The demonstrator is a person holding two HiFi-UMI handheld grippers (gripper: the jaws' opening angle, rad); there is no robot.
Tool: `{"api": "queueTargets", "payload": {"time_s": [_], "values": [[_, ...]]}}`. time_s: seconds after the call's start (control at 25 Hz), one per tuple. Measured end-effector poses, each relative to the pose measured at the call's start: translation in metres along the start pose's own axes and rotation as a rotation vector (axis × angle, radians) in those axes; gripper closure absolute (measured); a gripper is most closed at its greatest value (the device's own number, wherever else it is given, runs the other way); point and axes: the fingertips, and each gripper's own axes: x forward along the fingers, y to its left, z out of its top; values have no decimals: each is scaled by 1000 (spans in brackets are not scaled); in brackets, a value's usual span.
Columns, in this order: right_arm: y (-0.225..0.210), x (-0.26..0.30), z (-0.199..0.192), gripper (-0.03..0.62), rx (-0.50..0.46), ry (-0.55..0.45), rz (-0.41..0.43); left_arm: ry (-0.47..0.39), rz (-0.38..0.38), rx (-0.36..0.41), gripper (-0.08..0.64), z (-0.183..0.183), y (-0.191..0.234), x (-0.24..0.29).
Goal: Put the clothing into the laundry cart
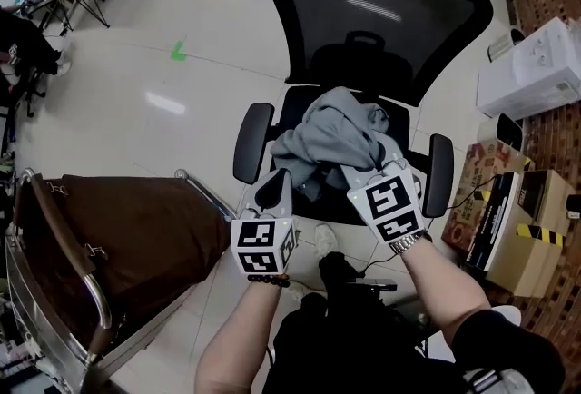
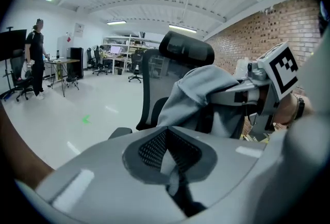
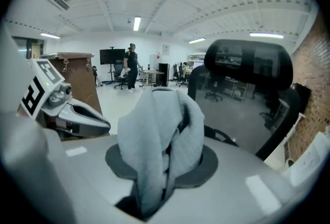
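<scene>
Currently your right gripper (image 3: 157, 171) is clamped on a thick bunch of the grey clothing (image 1: 331, 133), which rises out of its jaws and drapes back over them. Your left gripper (image 2: 168, 160) is clenched on what looks like a thin fold at the garment's lower left edge. The bulk of the clothing sits over the seat of the black office chair (image 1: 381, 11), just beyond both tips, and the brown laundry cart (image 1: 136, 233) stands to your left, well apart from it.
</scene>
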Motion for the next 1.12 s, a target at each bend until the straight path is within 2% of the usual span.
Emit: {"api": "queueTargets", "payload": {"time_s": [0.2, 0.4, 0.6, 0.84, 0.88, 1.0, 1.12], "values": [[33, -53, 79, 468, -58, -114, 8, -62, 33, 16, 557, 38, -4, -64], [87, -115, 148, 468, -113, -220, 26, -119, 66, 14, 557, 69, -12, -151], [154, -194, 186, 468, -186, -346, 64, -217, 113, 0, 557, 74, -35, -249], [231, -255, 235, 468, -225, -455, 146, -292, 159, -9, 557, 95, -44, -357], [243, -265, 239, 468, -222, -455, 160, -303, 170, -2, 557, 98, -46, -373], [278, -295, 240, 468, -169, -364, 200, -330, 217, 25, 557, 104, -53, -419], [310, -326, 248, 468, -189, -382, 254, -354, 274, 58, 557, 105, -63, -461]]}}
